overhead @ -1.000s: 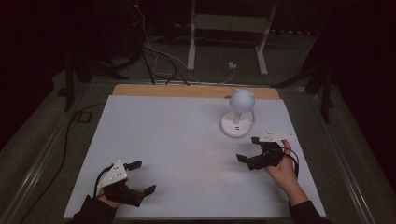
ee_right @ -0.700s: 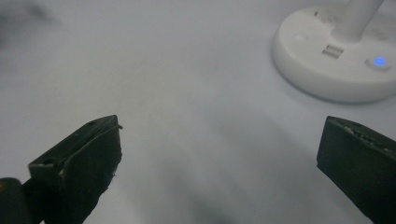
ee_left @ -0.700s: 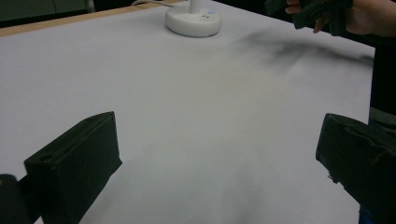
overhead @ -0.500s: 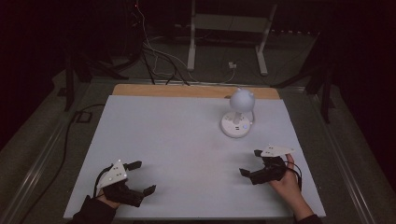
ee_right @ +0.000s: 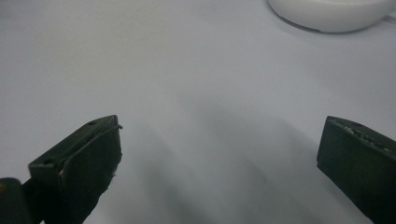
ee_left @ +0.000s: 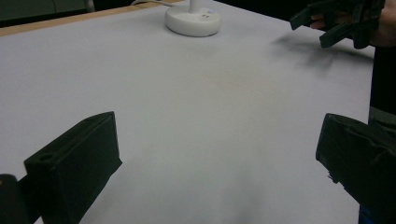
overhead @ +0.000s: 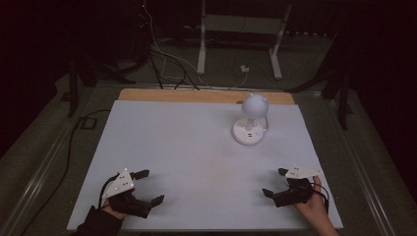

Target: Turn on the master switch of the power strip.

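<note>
A small white lamp with a round head and a disc base stands right of centre on the white table top. Near the front left edge my left gripper is held open, nothing between its jaws. Its own view looks across bare table toward the lamp base and the other gripper. At the front right, a hand keeps my right gripper open and empty, well short of the lamp. The right gripper view has the lamp base at its top edge.
A wooden strip runs along the table's far edge. Beyond it, cables and a white stand's legs lie on the dark floor. A black cable trails down the left side.
My right gripper has drawn back from beside the lamp toward the front edge, still open. The left gripper has not moved.
</note>
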Motion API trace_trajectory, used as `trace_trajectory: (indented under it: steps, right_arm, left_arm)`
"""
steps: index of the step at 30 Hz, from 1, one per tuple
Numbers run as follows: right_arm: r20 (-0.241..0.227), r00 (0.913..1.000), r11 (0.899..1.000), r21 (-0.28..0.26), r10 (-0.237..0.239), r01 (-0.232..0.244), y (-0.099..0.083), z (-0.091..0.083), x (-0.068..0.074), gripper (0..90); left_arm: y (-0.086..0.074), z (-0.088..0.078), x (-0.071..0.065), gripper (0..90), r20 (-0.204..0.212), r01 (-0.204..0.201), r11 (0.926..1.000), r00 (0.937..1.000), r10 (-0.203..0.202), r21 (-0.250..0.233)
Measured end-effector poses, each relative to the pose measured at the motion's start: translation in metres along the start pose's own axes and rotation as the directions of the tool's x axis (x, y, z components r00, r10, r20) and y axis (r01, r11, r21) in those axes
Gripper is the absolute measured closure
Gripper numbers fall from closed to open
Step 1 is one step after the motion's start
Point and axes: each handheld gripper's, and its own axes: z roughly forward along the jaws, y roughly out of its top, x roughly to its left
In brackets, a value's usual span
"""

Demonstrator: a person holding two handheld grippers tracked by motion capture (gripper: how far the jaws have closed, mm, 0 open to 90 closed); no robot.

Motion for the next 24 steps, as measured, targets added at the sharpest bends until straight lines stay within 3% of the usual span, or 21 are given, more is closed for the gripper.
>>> trace_trajectory:
  steps: [12, 24]
  right_arm:
    - [0.05, 0.9986, 1.0, 0.01, -0.017, 0.017, -0.018, -0.014, 0.002, 0.0]
    - [0.067, 0.997, 0.999, 0.038, -0.038, 0.036, -0.02, -0.009, 0.002, 0.0]
  left_arm:
    - [0.0, 0.0, -0.001, 0.2, 0.0, 0.0, 1.0, 1.0, 0.0, 0.001]
    - [0.0, 0.0, 0.0, 0.2, 0.0, -0.001, 1.0, 1.0, 0.001, 0.005]
